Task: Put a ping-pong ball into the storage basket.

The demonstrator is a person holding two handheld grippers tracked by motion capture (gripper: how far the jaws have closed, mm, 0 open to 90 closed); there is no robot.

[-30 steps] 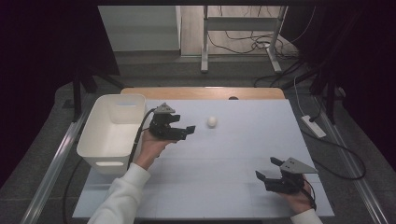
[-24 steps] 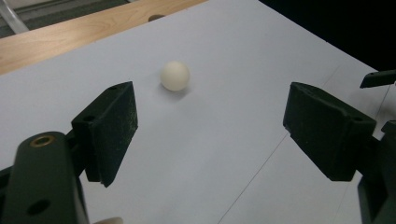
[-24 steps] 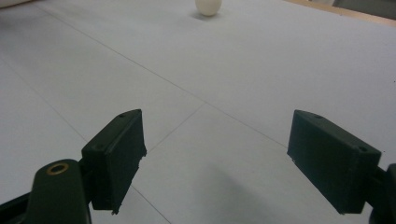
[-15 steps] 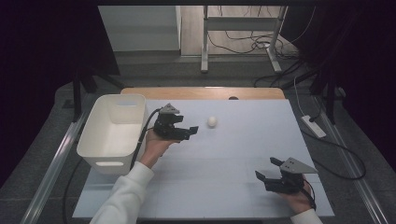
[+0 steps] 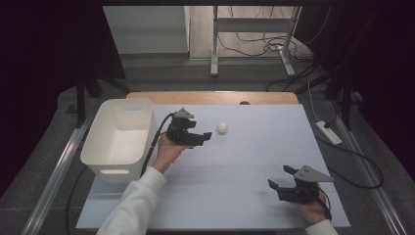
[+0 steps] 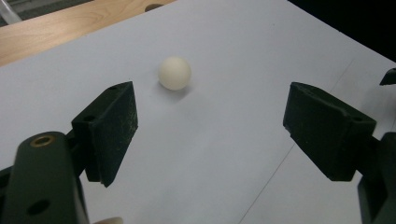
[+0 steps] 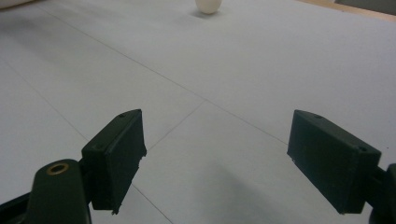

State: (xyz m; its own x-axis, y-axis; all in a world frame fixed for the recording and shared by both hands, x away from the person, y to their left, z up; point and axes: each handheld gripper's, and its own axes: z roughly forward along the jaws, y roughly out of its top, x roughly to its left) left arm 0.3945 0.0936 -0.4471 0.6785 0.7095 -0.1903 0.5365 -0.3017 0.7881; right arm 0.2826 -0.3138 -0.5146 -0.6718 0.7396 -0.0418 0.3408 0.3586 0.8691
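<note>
Dark room all around, with a pale blue-white tabletop [image 5: 235,171] lit in the middle and a strip of bare wood along its far edge. Pretty sparse setup: one small white ball [image 5: 222,127] sitting toward the far middle, and a white bin [image 5: 100,152] along the left side.

Looks to me like the reach-in part of a pickup. The left claw [image 5: 204,137] is just beside the ball, not touching it, jaws wide apart with nothing between them. From the left gripper view the ball [image 6: 174,73] sits ahead of the jaws and a bit off to the left of the gap, so the next move probably needs a small sideways correction plus a push forward to get it centered before squeezing. It's round, so a clumsy nudge could send it rolling.

The right claw [image 5: 288,181] is parked near the front right of the tabletop, jaws also apart and empty, well away from everything.

Room-wise it's easy going: lots of bare surface around the ball, nothing crowding it. The far wooden edge is the nearest drop-off if it rolls. My guess is the bin is where it ends up, and its rim is close to the left hand.
</note>
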